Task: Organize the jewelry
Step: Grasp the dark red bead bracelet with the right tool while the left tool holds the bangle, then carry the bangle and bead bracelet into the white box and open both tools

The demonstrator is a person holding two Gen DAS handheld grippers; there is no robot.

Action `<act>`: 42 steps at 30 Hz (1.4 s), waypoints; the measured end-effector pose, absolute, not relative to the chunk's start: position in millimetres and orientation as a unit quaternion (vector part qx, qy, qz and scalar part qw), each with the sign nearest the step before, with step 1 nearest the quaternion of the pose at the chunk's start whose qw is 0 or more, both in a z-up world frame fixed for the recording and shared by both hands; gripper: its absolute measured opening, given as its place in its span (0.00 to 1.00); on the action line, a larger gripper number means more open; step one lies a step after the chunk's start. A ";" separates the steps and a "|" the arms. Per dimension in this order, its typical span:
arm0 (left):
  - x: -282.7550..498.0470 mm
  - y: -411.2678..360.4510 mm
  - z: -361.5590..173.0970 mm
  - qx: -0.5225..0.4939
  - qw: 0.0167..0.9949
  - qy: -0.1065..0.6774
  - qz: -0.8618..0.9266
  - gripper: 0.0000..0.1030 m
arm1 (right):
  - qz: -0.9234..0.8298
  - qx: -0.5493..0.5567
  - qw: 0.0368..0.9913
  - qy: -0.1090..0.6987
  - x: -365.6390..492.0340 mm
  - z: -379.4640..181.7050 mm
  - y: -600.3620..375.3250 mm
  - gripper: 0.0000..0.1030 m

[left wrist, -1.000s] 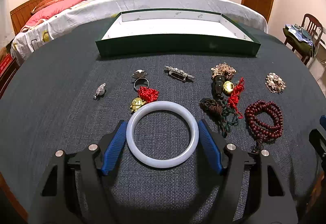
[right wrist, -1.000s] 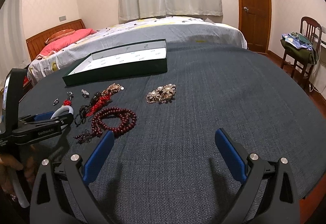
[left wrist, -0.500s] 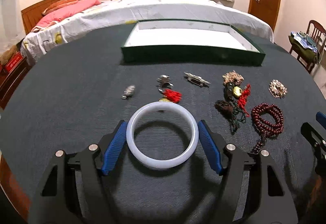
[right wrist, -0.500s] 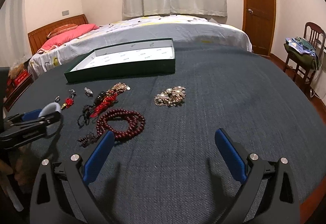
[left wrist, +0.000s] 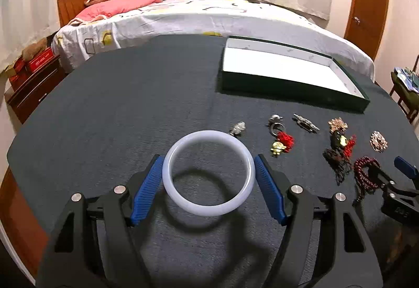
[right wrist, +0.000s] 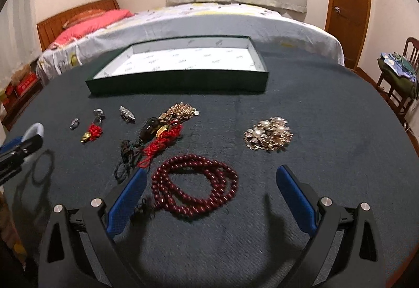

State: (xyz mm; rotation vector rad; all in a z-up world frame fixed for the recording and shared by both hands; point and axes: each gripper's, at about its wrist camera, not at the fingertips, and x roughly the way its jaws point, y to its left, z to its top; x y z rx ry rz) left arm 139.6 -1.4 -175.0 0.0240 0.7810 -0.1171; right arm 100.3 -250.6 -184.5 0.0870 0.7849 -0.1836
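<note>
My left gripper is shut on a white jade bangle and holds it above the dark cloth; its shadow lies below. The green tray with a white lining stands far right of it. My right gripper is open and empty, low over a dark red bead necklace that lies between its fingers. A pearl brooch, a red cord pendant, a red-tasselled gold charm, a silver clip and a small ring lie on the cloth before the tray.
The round table has a dark blue cloth. A bed stands behind it, a wooden chair with clothes at the right, a door at the back right. The left gripper's tip shows at the right wrist view's left edge.
My left gripper lifted the bangle off the cloth and swung left and back. My right gripper moved forward and left, so the red bead necklace now lies between its fingers.
</note>
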 end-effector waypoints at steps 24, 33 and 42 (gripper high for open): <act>140.4 -2.8 -179.3 0.009 0.919 0.390 -0.060 0.67 | -0.058 0.064 0.911 0.403 98.7 -193.0 -262.2 0.22; 134.4 -11.3 -170.1 0.011 0.923 0.376 -0.073 0.67 | -0.050 0.065 0.922 0.378 94.0 -182.7 -262.0 0.11; 130.6 -22.1 -152.7 0.012 0.931 0.355 -0.089 0.67 | -0.046 0.074 0.937 0.339 88.4 -156.9 -268.7 0.11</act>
